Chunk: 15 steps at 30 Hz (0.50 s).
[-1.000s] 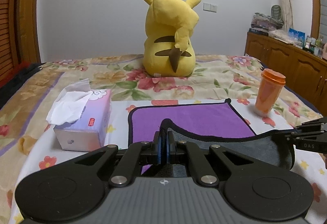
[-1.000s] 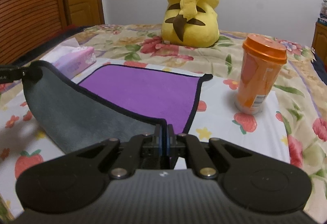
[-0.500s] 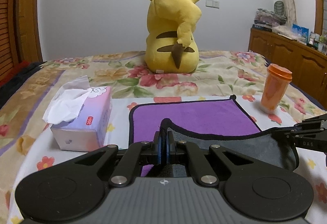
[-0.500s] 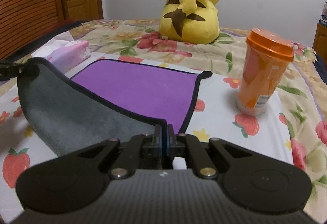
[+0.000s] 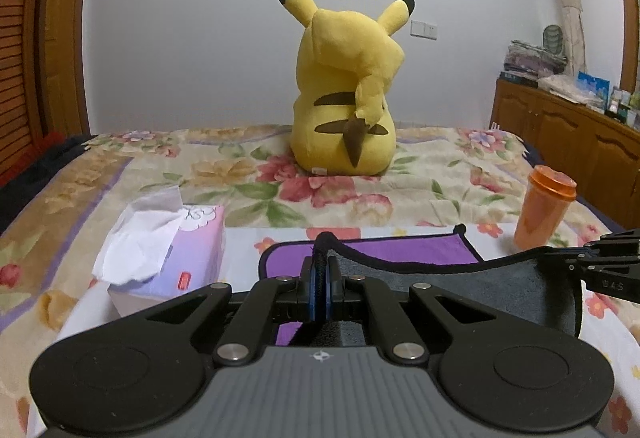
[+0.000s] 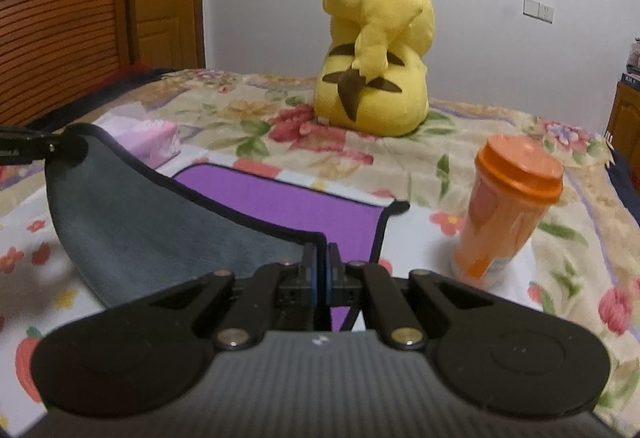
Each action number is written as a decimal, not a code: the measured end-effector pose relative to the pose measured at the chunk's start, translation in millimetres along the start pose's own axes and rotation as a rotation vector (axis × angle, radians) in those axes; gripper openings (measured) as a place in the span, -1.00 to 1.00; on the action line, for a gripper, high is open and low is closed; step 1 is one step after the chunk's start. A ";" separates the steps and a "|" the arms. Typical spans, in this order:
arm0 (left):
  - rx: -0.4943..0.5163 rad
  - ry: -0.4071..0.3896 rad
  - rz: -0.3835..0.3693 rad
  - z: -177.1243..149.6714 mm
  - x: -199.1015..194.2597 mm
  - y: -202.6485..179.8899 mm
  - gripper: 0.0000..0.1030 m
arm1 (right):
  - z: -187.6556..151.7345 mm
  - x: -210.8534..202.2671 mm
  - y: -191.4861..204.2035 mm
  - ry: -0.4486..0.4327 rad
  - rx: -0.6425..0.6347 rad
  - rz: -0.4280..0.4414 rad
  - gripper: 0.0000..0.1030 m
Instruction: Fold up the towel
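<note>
The towel (image 5: 400,252) is purple on one face and grey on the other, with black trim, and lies on the bed. Its near edge is lifted and curled over, grey side (image 6: 152,222) up. My left gripper (image 5: 320,278) is shut on the near left corner. My right gripper (image 6: 320,270) is shut on the near right corner. Each gripper shows at the edge of the other's view, the right one (image 5: 600,270) and the left one (image 6: 24,148). The far half of the towel (image 6: 300,206) rests flat.
A tissue box (image 5: 172,258) stands left of the towel, also in the right wrist view (image 6: 148,138). An orange lidded cup (image 6: 508,206) stands right of it. A yellow plush toy (image 5: 348,98) sits farther back on the floral bedspread. A wooden cabinet (image 5: 568,142) is at the right.
Both grippers have carried the towel's near edge forward toward the far edge. Less purple shows now, and the tissue box and cup are closer.
</note>
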<state>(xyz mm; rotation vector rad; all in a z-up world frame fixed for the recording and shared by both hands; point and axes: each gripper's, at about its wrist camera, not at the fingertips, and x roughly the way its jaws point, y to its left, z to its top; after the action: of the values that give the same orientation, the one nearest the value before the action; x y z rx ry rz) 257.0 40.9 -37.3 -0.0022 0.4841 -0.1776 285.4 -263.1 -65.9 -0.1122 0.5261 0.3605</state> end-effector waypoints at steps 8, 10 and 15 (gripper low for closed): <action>-0.012 0.010 0.006 12.8 19.6 8.0 -0.85 | 18.5 10.1 1.6 -0.013 -0.052 -0.010 -0.91; -0.008 0.010 0.011 15.4 25.8 9.1 -0.85 | 23.5 14.6 0.5 -0.024 -0.059 -0.016 -0.91; 0.000 -0.002 0.021 22.9 42.8 11.3 -0.85 | 33.9 28.3 -1.9 -0.053 -0.088 -0.038 -0.91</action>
<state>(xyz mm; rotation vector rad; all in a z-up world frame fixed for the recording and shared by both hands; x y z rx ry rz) 306.8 43.8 -37.3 0.0027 0.4820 -0.1574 324.8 -249.6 -51.1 -0.1970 0.4555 0.3489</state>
